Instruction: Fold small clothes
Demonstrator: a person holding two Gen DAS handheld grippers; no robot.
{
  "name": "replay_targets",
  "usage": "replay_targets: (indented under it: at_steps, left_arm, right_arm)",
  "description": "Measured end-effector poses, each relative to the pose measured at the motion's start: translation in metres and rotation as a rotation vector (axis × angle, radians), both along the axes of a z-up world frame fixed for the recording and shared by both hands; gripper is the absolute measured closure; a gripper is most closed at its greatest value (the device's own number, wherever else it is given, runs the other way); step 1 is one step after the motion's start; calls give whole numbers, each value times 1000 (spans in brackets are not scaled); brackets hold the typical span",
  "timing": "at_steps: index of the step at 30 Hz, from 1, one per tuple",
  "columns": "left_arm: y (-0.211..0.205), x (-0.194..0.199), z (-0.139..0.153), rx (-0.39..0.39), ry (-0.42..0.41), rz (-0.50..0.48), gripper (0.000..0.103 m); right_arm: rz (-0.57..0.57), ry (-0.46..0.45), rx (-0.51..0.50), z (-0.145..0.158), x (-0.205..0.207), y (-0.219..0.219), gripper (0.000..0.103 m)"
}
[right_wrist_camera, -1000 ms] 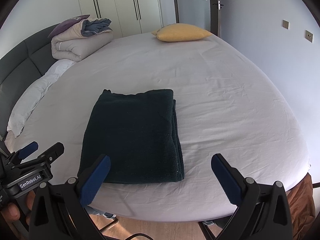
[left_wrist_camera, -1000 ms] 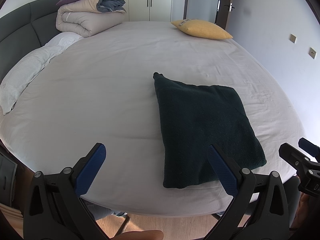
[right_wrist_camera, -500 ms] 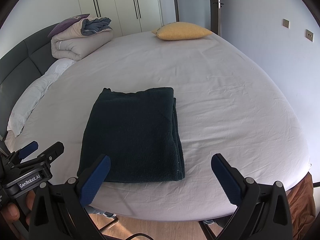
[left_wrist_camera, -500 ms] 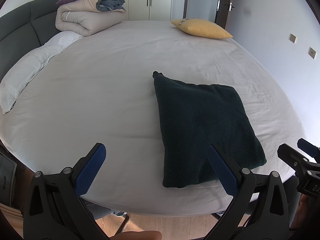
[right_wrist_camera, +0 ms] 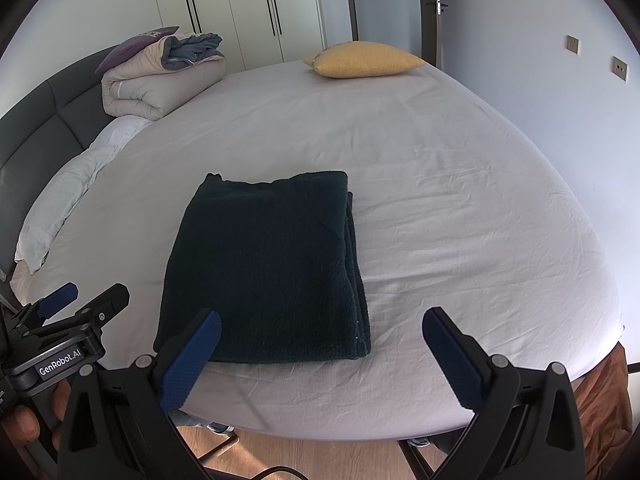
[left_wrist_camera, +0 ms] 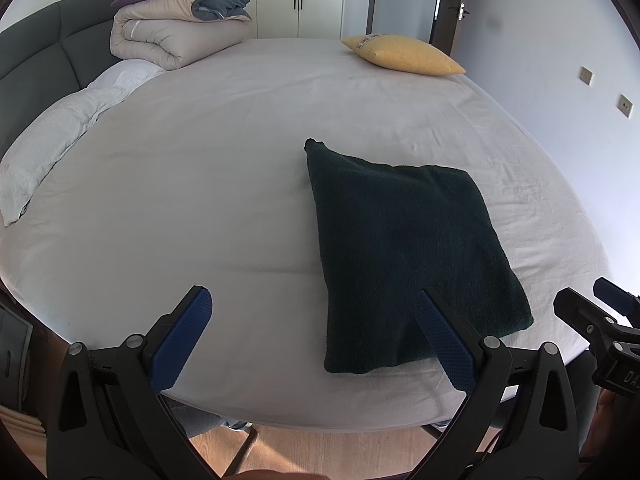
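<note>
The dark green folded garment (right_wrist_camera: 264, 268) lies flat near the front edge of the bed (right_wrist_camera: 460, 208), its long axis running away from the person toward the yellow pillow (right_wrist_camera: 364, 60). Both grippers hang wide apart and hold nothing, off the near edge. The right gripper (right_wrist_camera: 320, 354) faces the garment's front right corner almost head-on, while the left gripper (left_wrist_camera: 310, 334) has it off toward its right finger, so the right looks the nearer.

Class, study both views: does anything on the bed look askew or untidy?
Mostly tidy. The folded dark garment lies flat, but its far left corner sticks out in a small point, and the layers along its right edge do not quite line up.
</note>
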State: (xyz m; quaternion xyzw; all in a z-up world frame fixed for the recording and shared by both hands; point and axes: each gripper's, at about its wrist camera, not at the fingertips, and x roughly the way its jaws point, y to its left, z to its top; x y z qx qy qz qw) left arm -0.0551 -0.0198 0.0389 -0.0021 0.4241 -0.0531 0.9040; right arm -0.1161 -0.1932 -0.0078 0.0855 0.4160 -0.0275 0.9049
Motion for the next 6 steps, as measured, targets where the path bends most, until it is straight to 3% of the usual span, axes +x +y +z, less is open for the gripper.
replay_targets:
  at_steps: [6]
  left_arm:
    - [2,1,-2,3,-3,-2,0]
  right_arm:
    - [0,9,7,-7,-1,0,0]
